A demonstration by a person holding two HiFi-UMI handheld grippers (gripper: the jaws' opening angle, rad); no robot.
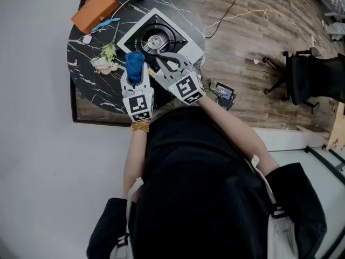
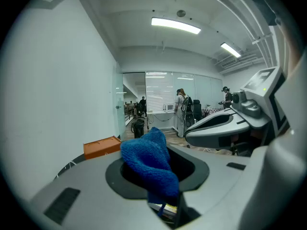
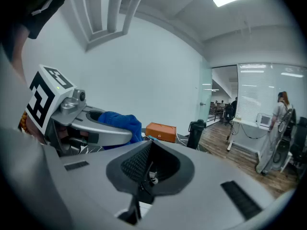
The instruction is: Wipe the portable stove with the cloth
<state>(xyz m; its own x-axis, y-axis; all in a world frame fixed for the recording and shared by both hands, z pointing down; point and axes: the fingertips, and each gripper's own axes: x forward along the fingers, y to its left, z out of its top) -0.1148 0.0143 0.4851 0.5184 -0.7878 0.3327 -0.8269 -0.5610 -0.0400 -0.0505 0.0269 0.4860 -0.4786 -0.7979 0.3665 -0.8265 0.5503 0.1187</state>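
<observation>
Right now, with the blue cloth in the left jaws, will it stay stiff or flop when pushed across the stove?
Probably floppy: the blue cloth bunches and droops where the left gripper jaws pinch it. Its fuzzy knit looks light and grippy, so it would likely drag rather than glide on the stove.

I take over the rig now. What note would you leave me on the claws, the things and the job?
Left claw: shut on the cloth, by the stove's near left corner.
Right claw: shut, empty, over the stove's near edge.
Stove: on the table, middle.
Done: cloth is in grip.
Left: wipe the stove; how much is wiped already, I cannot tell.
</observation>
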